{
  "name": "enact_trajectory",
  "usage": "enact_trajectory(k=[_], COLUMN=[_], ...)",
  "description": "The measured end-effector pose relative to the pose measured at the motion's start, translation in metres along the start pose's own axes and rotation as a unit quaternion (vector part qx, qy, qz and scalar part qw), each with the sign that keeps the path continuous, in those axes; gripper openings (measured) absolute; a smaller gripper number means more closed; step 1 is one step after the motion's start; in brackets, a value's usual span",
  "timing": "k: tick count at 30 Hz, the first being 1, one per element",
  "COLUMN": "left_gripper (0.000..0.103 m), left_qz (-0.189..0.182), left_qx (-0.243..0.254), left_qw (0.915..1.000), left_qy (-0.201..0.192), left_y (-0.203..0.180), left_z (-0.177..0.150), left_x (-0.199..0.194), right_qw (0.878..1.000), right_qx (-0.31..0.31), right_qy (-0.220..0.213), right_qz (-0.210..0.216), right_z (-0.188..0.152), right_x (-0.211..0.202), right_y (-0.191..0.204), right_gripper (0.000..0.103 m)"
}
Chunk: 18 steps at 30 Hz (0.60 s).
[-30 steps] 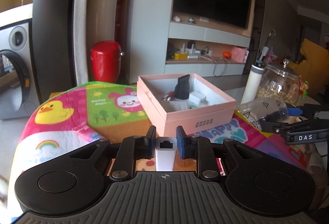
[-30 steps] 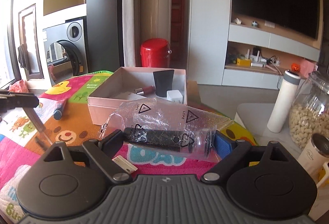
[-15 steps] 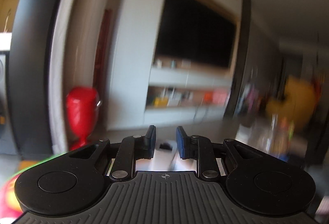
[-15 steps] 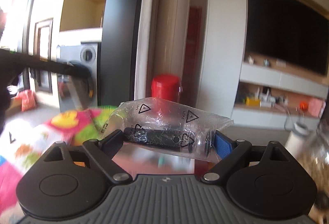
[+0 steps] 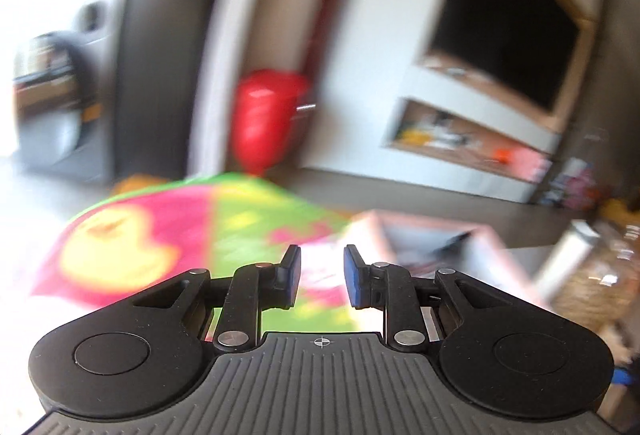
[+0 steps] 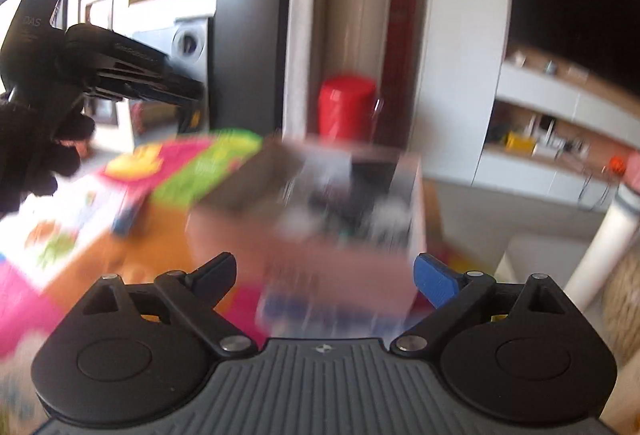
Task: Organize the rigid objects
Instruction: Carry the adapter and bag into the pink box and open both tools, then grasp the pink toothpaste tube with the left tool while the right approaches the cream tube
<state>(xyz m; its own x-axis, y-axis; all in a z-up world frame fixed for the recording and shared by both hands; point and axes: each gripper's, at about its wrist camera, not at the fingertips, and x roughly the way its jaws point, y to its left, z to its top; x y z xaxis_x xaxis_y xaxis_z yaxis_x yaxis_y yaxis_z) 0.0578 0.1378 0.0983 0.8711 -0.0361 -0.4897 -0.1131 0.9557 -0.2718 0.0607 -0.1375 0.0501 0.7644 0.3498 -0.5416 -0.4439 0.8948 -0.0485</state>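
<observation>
Both views are blurred by motion. My left gripper (image 5: 320,279) is open a little and empty, held above the colourful mat (image 5: 168,243), left of the pink box (image 5: 432,247). My right gripper (image 6: 324,275) is wide open and empty, in front of the pink box (image 6: 336,259), which holds several dark and white items too blurred to name. The left gripper also shows in the right wrist view (image 6: 100,75), raised at the far left in a black-gloved hand.
A red bin (image 6: 346,107) stands on the floor behind the table. A white bottle (image 6: 604,235) and a glass jar (image 5: 600,275) stand at the right. A blue marker (image 6: 128,211) lies on the mat (image 6: 140,195) left of the box.
The left gripper no longer holds the white adapter and has swung down toward the mat. The right gripper has let go of the bagged black object and opened wide near the box.
</observation>
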Motion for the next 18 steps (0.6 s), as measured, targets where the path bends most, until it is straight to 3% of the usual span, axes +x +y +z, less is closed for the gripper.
enact_trajectory(k=[2, 4, 6, 10, 14, 18], left_gripper=[0.026, 0.026, 0.025, 0.026, 0.026, 0.041], left_qz=[0.030, 0.040, 0.046, 0.062, 0.070, 0.081], left_qx=[-0.054, -0.112, -0.138, -0.137, -0.103, -0.053], left_qw=[0.9980, 0.9926, 0.9881, 0.9861, 0.9880, 0.9905], left_qy=[0.007, 0.027, 0.049, 0.071, 0.091, 0.098], left_y=[0.032, 0.064, 0.081, 0.083, 0.065, 0.041], left_z=[-0.015, -0.023, -0.029, -0.032, -0.041, -0.049], left_x=[-0.010, -0.013, -0.008, 0.009, 0.026, 0.041], right_qw=[1.000, 0.999, 0.999, 0.998, 0.998, 0.997], right_qx=[0.000, 0.004, 0.022, 0.051, 0.046, 0.044], right_qy=[0.014, 0.023, 0.029, 0.041, 0.047, 0.061], right_qz=[-0.013, -0.032, -0.030, -0.003, 0.011, 0.027], right_z=[-0.016, -0.030, -0.037, -0.038, -0.033, -0.033], right_x=[-0.002, -0.005, -0.007, -0.012, -0.017, -0.019], right_y=[0.003, 0.007, 0.007, 0.008, 0.015, 0.023], right_gripper=[0.096, 0.096, 0.096, 0.096, 0.096, 0.096])
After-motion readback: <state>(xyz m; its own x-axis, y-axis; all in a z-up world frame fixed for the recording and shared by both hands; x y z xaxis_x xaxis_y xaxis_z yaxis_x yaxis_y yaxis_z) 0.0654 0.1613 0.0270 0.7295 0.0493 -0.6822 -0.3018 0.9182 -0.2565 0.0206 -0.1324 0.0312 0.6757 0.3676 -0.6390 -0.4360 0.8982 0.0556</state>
